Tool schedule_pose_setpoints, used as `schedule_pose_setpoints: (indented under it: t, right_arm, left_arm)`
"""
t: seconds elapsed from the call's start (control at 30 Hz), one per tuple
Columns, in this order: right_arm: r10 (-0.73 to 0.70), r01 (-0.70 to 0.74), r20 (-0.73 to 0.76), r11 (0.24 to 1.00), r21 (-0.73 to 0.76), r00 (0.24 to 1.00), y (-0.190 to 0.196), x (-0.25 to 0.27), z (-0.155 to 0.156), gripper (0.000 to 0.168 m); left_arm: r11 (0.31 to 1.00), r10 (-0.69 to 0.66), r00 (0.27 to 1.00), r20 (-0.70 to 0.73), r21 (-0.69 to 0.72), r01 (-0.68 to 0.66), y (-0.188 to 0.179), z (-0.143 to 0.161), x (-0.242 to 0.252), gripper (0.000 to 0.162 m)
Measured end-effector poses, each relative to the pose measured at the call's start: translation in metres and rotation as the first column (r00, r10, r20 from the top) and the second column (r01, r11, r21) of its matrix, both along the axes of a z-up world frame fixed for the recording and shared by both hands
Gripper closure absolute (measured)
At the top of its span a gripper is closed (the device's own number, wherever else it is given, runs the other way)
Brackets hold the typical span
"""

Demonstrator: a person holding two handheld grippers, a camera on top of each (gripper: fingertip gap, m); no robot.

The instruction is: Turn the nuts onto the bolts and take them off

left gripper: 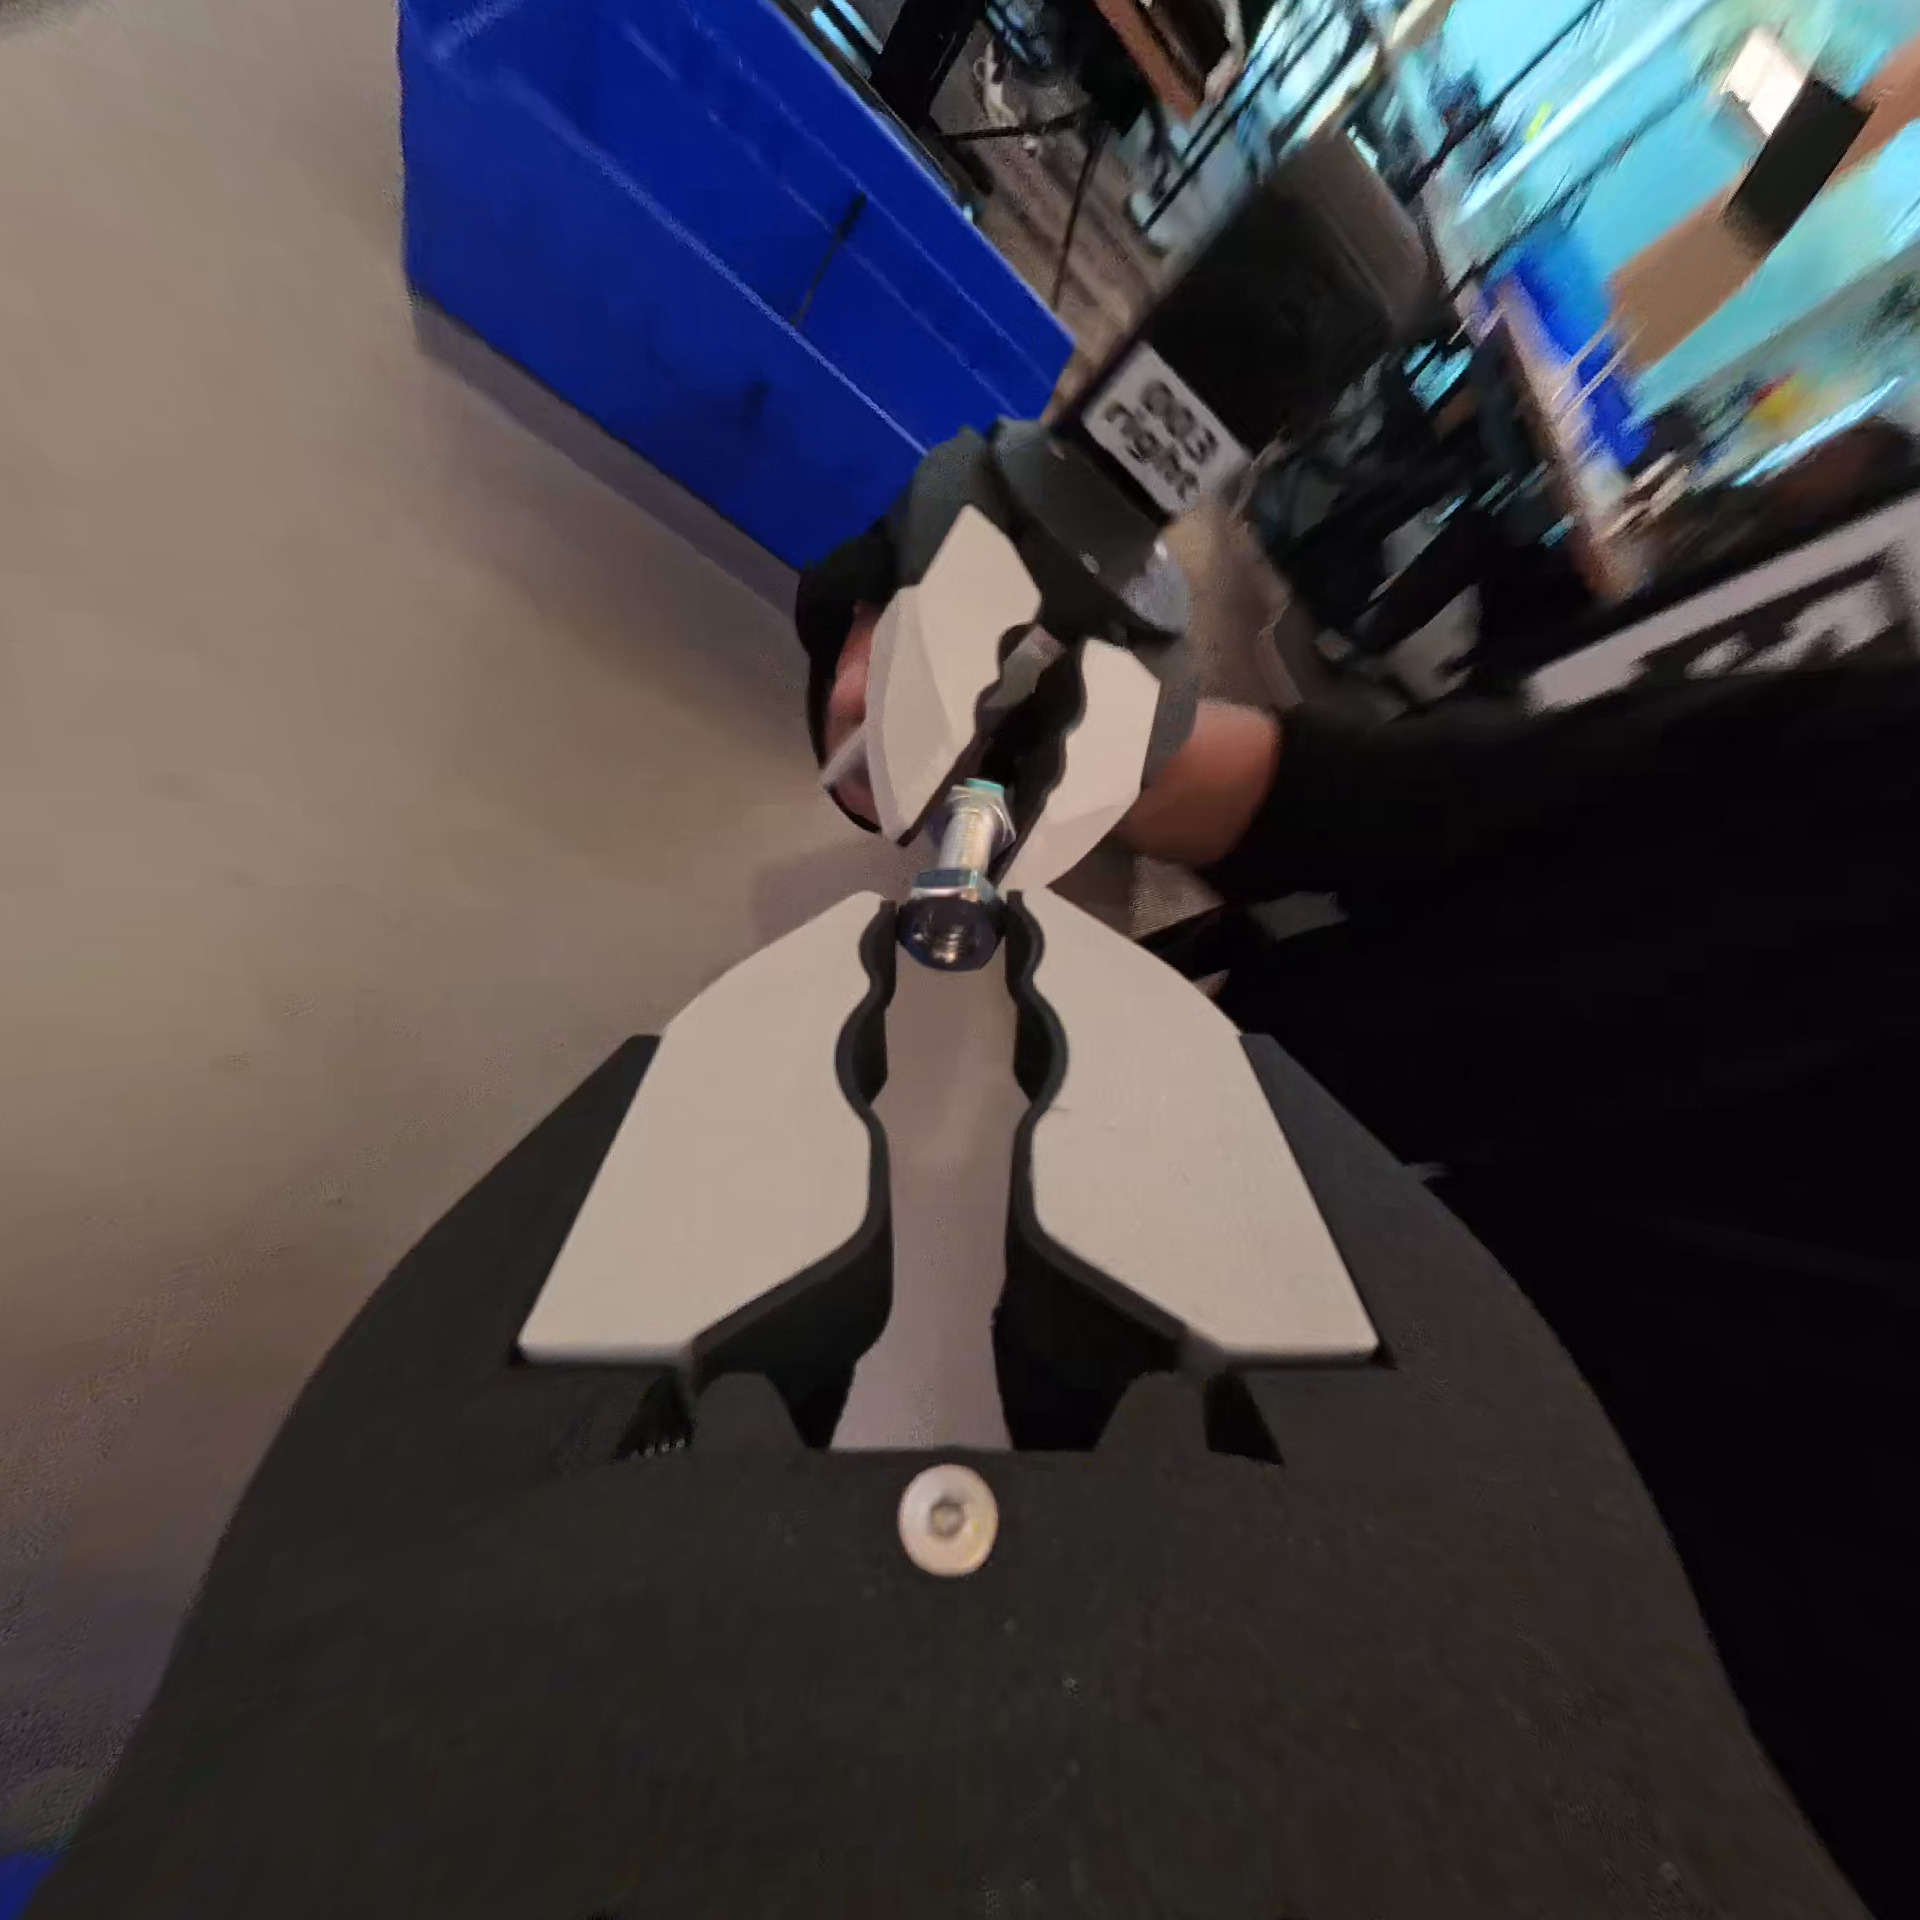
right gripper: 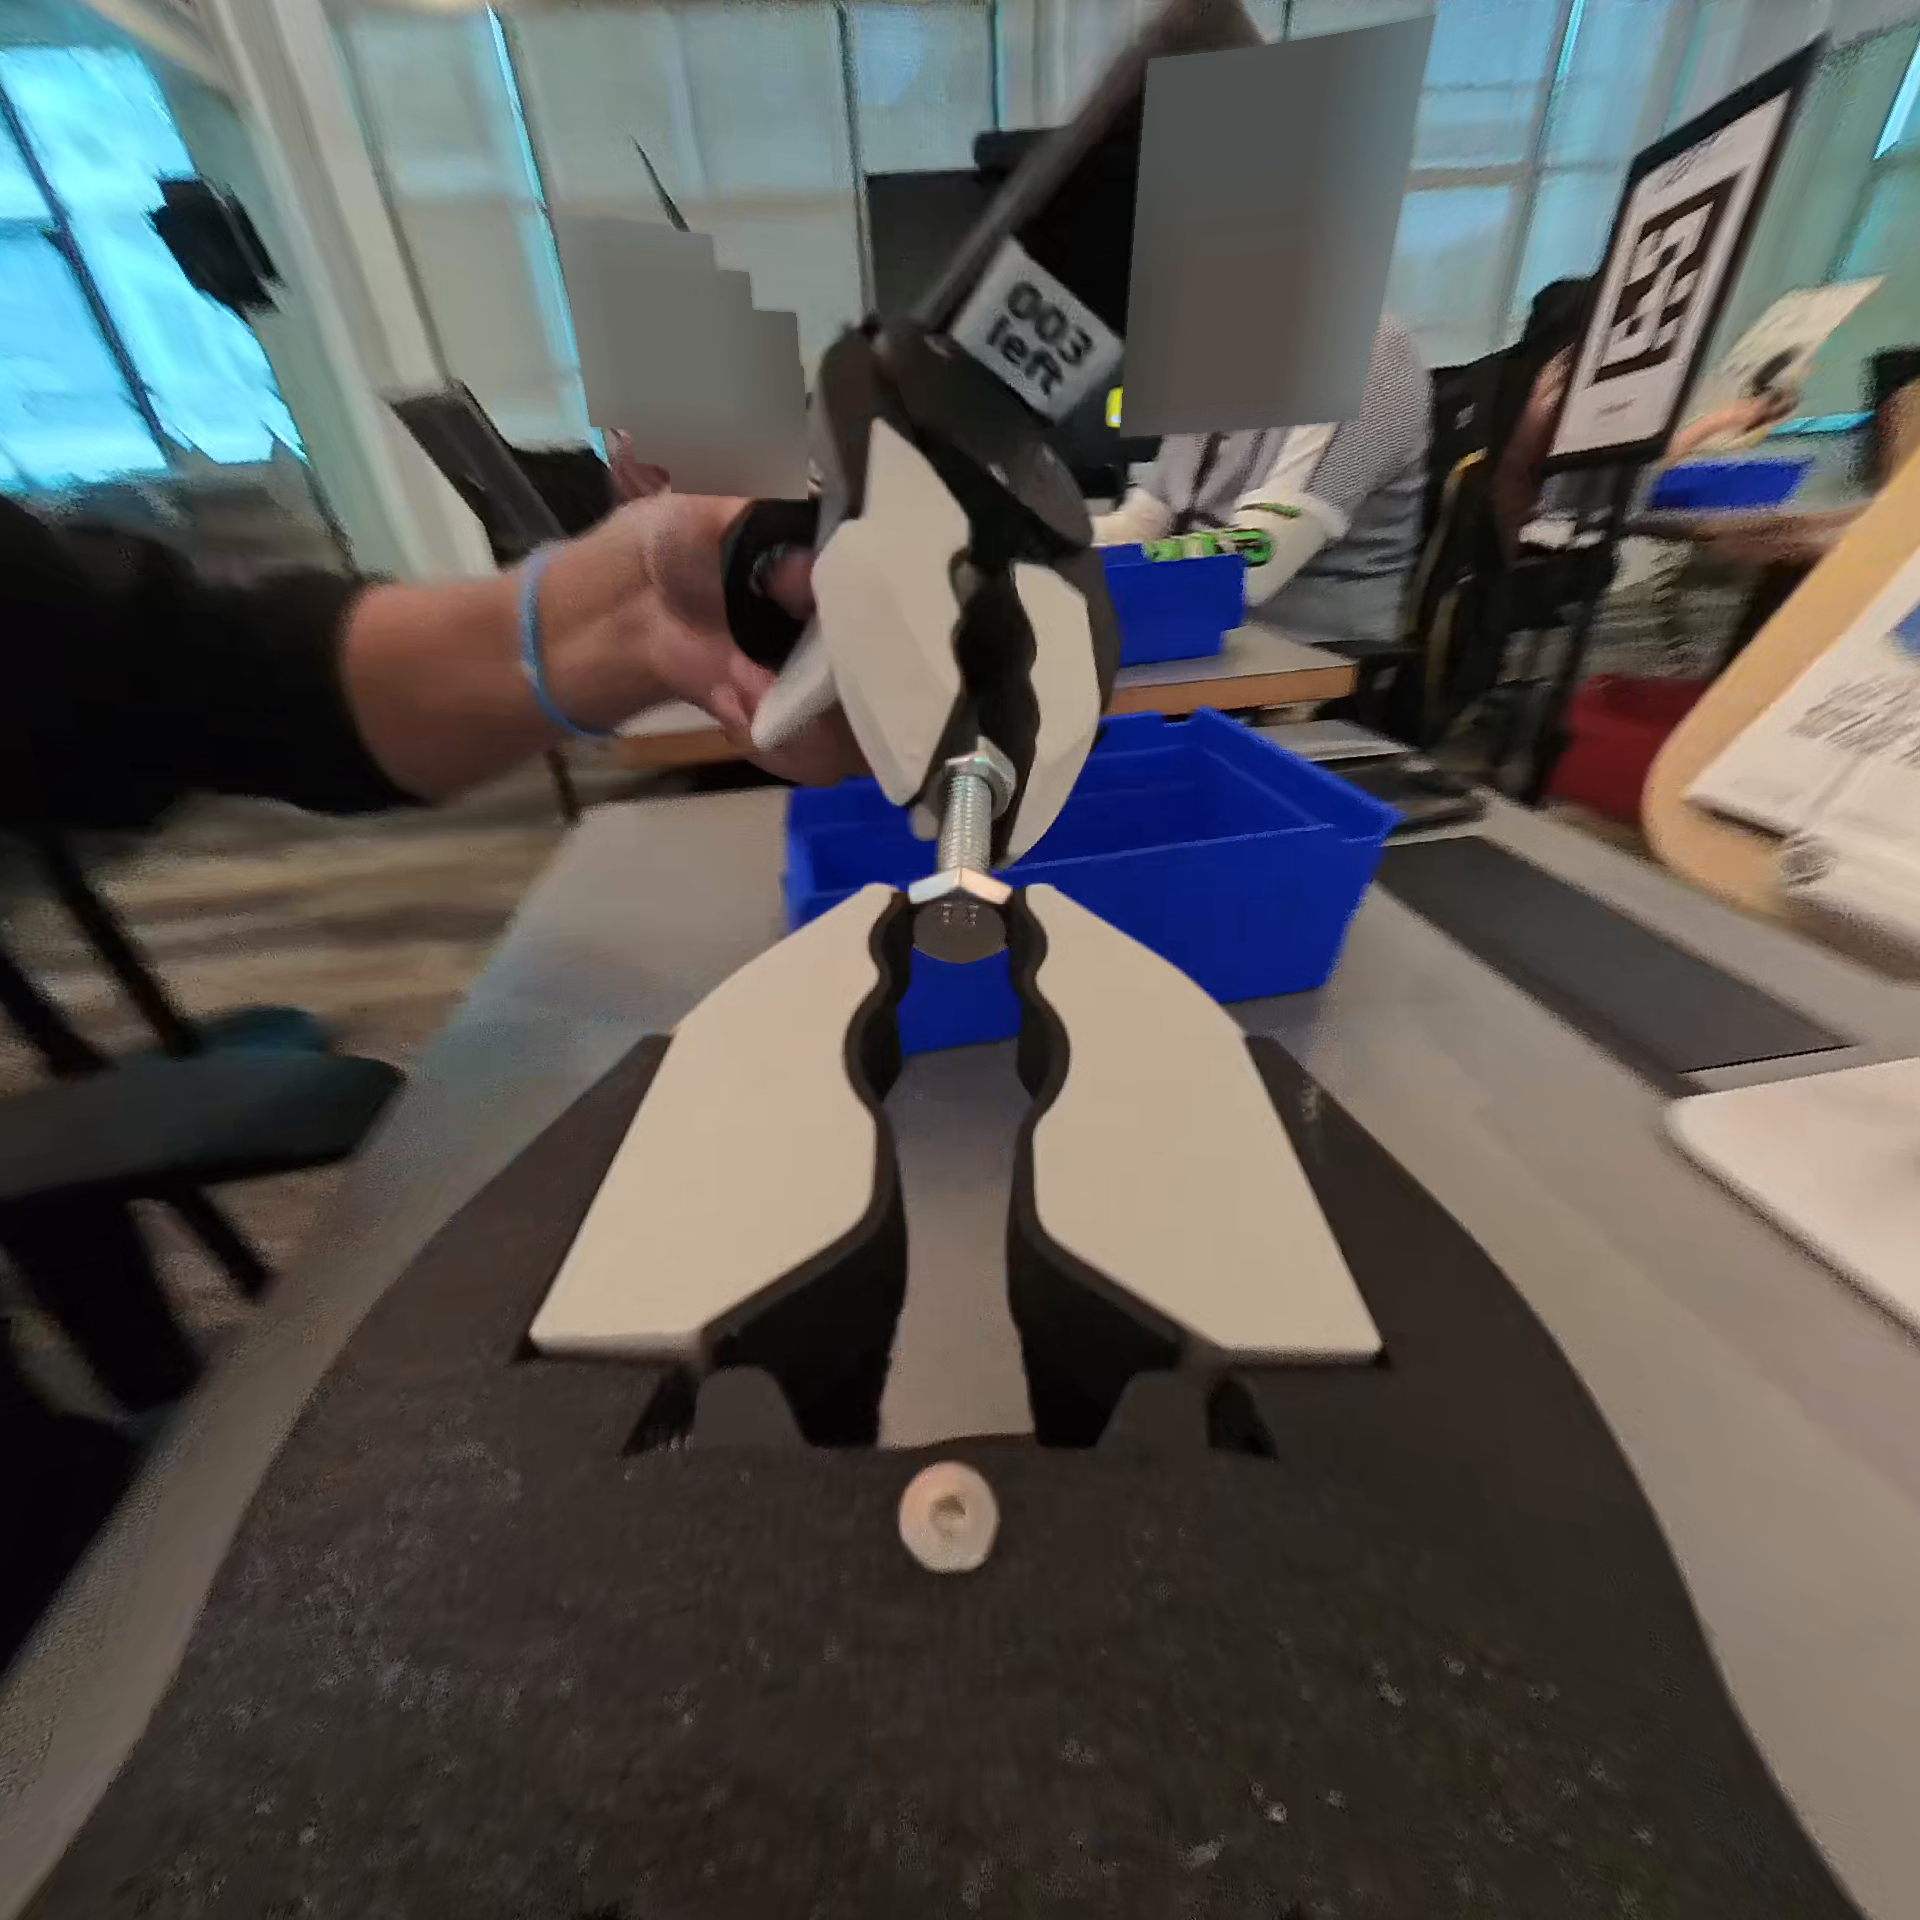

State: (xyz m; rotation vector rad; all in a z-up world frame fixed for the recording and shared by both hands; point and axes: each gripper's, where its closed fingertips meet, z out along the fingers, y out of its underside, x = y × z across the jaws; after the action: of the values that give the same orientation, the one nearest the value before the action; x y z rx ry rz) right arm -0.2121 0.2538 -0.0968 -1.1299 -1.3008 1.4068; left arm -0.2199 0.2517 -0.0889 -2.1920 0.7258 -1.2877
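Note:
My left gripper (left gripper: 951, 930) is shut on a silver hex nut (left gripper: 951, 914) at its tips; the bolt's threaded end shows in the nut's hole. The bolt's shaft (left gripper: 964, 842) runs away from it to the bolt's head (left gripper: 977, 798), which sits between the tips of my right gripper (left gripper: 971, 821). In the right wrist view, my right gripper (right gripper: 956, 920) is shut on the hex head of the bolt (right gripper: 956, 914). The threaded shaft (right gripper: 961, 831) runs up to the nut (right gripper: 982, 769) held in my left gripper (right gripper: 971, 779). Both are held in the air above the table.
A blue plastic bin (left gripper: 675, 260) stands on the pale grey table (left gripper: 208, 727); it also shows behind the bolt in the right wrist view (right gripper: 1195, 862). A dark chair (right gripper: 187, 1122) is at the left. People sit at another table (right gripper: 1226, 675) behind. My left and right fingertips are right by each other.

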Motion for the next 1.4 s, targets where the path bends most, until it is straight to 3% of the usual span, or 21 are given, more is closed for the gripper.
schedule_pose_setpoints:
  t: [0.1, 0.17, 0.23, 0.37, 0.53, 0.6, 0.63, 0.73, 0.87, 1.03, 1.2, 1.3, 1.4]
  right_arm:
    - [-0.126, 0.119, 0.029, 0.976, 0.183, 0.992, 0.005, -0.003, -0.005, 0.151]
    - [-0.183, 0.163, 0.051, 0.948, 0.275, 0.982, 0.007, -0.005, -0.01, 0.151]
    - [-0.206, 0.178, 0.065, 0.937, 0.3, 0.976, 0.009, -0.006, -0.013, 0.15]
    - [-0.129, 0.121, 0.042, 0.979, 0.165, 0.991, 0.008, -0.003, -0.005, 0.151]
    - [-0.15, 0.132, 0.049, 0.953, 0.272, 0.987, 0.004, -0.001, -0.006, 0.15]
    - [-0.138, 0.121, 0.055, 0.963, 0.239, 0.989, 0.003, -0.001, -0.005, 0.15]
    - [-0.128, 0.115, 0.05, 0.971, 0.21, 0.99, 0.004, -0.001, -0.004, 0.151]
    - [-0.094, 0.088, 0.047, 0.988, 0.124, 0.994, 0.006, 0.0, -0.003, 0.151]
    - [-0.014, 0.015, 0.026, 1.0, -0.024, 1.0, 0.004, 0.002, 0.003, 0.151]
    - [0.171, -0.175, -0.04, 0.935, -0.308, 0.984, -0.004, 0.004, 0.009, 0.151]
    - [0.287, -0.298, -0.09, 0.856, -0.422, 0.954, -0.012, 0.006, 0.01, 0.15]
    - [0.292, -0.293, -0.065, 0.866, -0.406, 0.954, -0.015, 0.005, 0.007, 0.15]
    - [0.25, -0.253, -0.055, 0.903, -0.346, 0.967, -0.012, 0.004, 0.006, 0.151]
  left_arm:
    - [0.941, 0.118, 0.981, 0.157, -0.333, -0.06, 0.005, -0.005, -0.003, 0.143]
    - [0.914, 0.137, 0.972, 0.193, -0.403, -0.049, 0.007, -0.011, -0.006, 0.143]
    - [0.92, 0.141, 0.972, 0.186, -0.388, -0.06, 0.009, -0.015, -0.007, 0.143]
    - [0.959, 0.096, 0.981, 0.17, -0.279, -0.046, 0.007, -0.007, -0.004, 0.143]
    - [0.94, 0.091, 0.978, 0.189, -0.341, -0.021, 0.0, -0.007, -0.001, 0.143]
    - [0.936, 0.094, 0.971, 0.221, -0.351, -0.01, 0.0, -0.006, -0.001, 0.143]
    - [0.944, 0.09, 0.969, 0.23, -0.33, -0.01, 0.001, -0.005, -0.001, 0.142]
    - [0.978, 0.084, 0.972, 0.218, -0.205, -0.038, 0.007, 0.005, -0.002, 0.119]
    - [0.985, 0.077, 0.993, 0.094, 0.148, -0.09, 0.014, 0.014, -0.013, 0.119]
    - [0.921, -0.033, 0.995, -0.096, 0.383, 0.068, -0.001, 0.006, -0.004, 0.116]
    - [0.857, -0.087, 0.975, -0.205, 0.484, 0.179, -0.01, -0.002, 0.009, 0.125]
    - [0.86, -0.095, 0.978, -0.186, 0.48, 0.174, -0.01, 0.002, 0.011, 0.144]
    - [0.908, -0.096, 0.985, -0.141, 0.393, 0.145, -0.009, 0.001, 0.01, 0.144]
